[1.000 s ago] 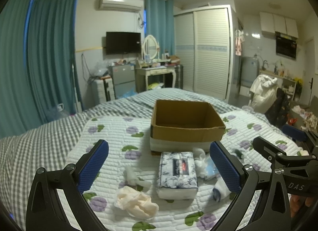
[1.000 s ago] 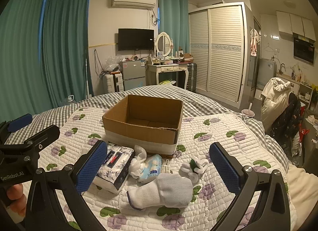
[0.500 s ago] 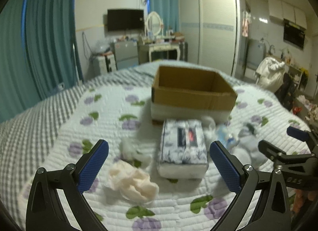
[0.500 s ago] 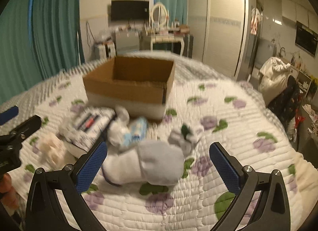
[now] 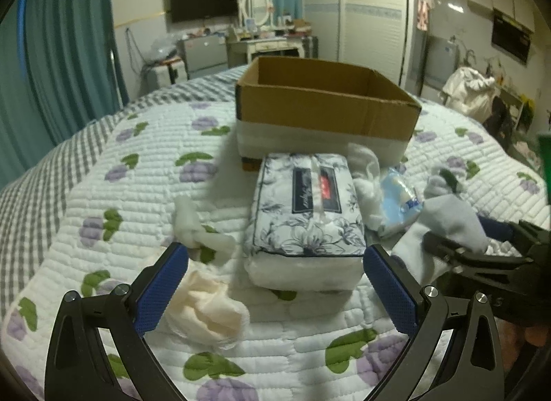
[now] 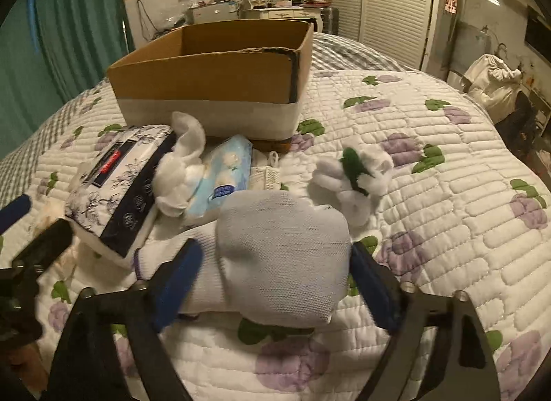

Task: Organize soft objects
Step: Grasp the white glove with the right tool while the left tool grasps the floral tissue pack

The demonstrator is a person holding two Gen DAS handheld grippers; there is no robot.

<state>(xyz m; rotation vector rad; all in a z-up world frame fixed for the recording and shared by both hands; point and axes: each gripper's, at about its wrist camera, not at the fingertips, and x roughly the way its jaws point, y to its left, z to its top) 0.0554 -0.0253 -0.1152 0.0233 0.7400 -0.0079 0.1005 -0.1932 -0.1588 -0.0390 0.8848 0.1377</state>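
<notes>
Both hand-held grippers have dropped toward the bed: right hand-held gripper (image 6: 275,263) wide around the grey sock (image 6: 279,256), left hand-held gripper (image 5: 275,284) wide before the tissue pack (image 5: 306,218); cardboard box (image 5: 323,115) apparently still unfilled.

Wall-mounted television (image 5: 204,0) above a cluttered dressing table with oval mirror (image 5: 256,6). Teal curtains (image 5: 65,56) at left. White louvred wardrobe (image 5: 370,8) at right.
</notes>
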